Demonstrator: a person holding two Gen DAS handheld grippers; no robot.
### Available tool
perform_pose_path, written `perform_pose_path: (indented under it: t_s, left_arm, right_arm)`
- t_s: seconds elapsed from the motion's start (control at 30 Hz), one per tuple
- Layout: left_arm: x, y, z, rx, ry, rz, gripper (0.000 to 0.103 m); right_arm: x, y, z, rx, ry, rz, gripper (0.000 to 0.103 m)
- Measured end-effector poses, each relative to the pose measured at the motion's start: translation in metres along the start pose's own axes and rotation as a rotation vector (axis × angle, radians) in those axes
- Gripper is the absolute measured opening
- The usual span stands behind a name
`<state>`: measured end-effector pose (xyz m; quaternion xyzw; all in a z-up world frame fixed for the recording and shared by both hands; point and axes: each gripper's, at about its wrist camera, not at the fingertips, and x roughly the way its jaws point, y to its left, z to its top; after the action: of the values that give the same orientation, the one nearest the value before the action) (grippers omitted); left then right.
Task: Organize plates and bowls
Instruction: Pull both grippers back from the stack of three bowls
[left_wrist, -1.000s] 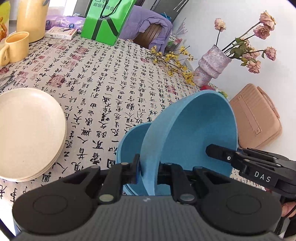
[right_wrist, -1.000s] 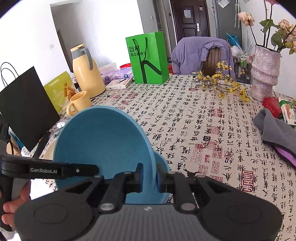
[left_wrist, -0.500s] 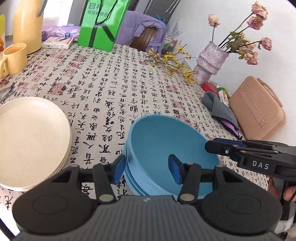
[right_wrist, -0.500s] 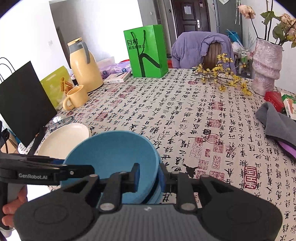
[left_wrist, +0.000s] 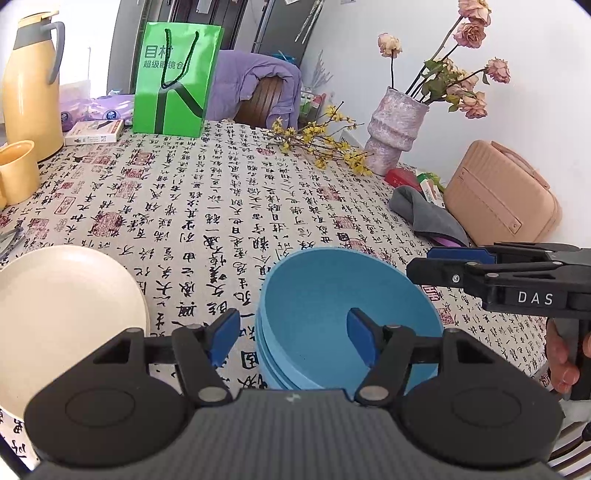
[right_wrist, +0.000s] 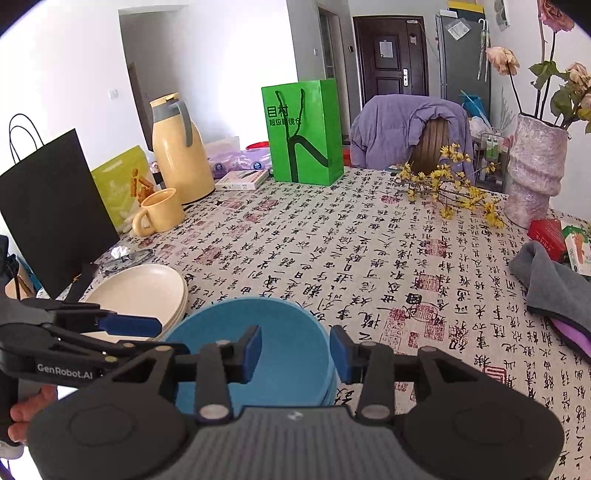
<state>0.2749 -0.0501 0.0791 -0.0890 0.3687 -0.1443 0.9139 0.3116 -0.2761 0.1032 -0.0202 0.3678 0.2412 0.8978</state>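
The tablecloth (left_wrist: 229, 206) ahead of you is roomy, so withdraw without hurry. The cream plates (left_wrist: 62, 306) sit stacked just left of your left gripper (left_wrist: 293, 341). The blue bowls (left_wrist: 343, 314) rest nested directly under both tools. Your left gripper and right gripper (right_wrist: 295, 350) have just been opening and grasp nothing, each straddling the rim untouched. Lift straight up so neither pad snags it.

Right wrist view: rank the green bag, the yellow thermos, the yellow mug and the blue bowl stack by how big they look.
1. blue bowl stack, though it sits nearest the camera, so its lead is unsure
2. green bag and yellow thermos look about alike in height, the bag wider
3. yellow mug, clearly smallest
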Motion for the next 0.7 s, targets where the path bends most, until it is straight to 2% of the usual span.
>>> perform_pose_path:
  t_s: [0.07,0.13,0.27,0.33,0.37,0.5,0.57,0.63,0.7]
  left_arm:
    - [-0.006,-0.001,-0.003,0.036,-0.042,0.024,0.075]
    - [-0.012,-0.003,-0.007,0.07,-0.083,0.061,0.08]
    - [-0.028,-0.005,-0.017,0.12,-0.162,0.111,0.087]
    - [-0.037,-0.007,-0.024,0.143,-0.218,0.149,0.1]
    - [-0.043,-0.009,-0.03,0.157,-0.252,0.165,0.102]
    - [-0.063,-0.014,-0.057,0.215,-0.342,0.201,0.103]
    - [-0.074,-0.016,-0.072,0.224,-0.394,0.231,0.103]
    - [-0.084,-0.017,-0.086,0.235,-0.437,0.249,0.103]
    - [-0.094,-0.017,-0.1,0.239,-0.468,0.262,0.103]
  right_arm:
    - [-0.003,0.002,-0.002,-0.019,-0.029,-0.007,0.044]
    - [-0.008,0.007,-0.007,-0.04,-0.059,-0.029,0.055]
    - [-0.021,0.016,-0.018,-0.064,-0.126,-0.072,0.063]
    - [-0.029,0.023,-0.028,-0.083,-0.178,-0.108,0.079]
    - [-0.034,0.027,-0.034,-0.096,-0.219,-0.139,0.082]
    - [-0.05,0.045,-0.065,-0.139,-0.34,-0.249,0.085]
    - [-0.057,0.055,-0.083,-0.159,-0.374,-0.291,0.085]
    - [-0.063,0.067,-0.101,-0.193,-0.408,-0.328,0.093]
    - [-0.069,0.078,-0.117,-0.21,-0.429,-0.339,0.095]
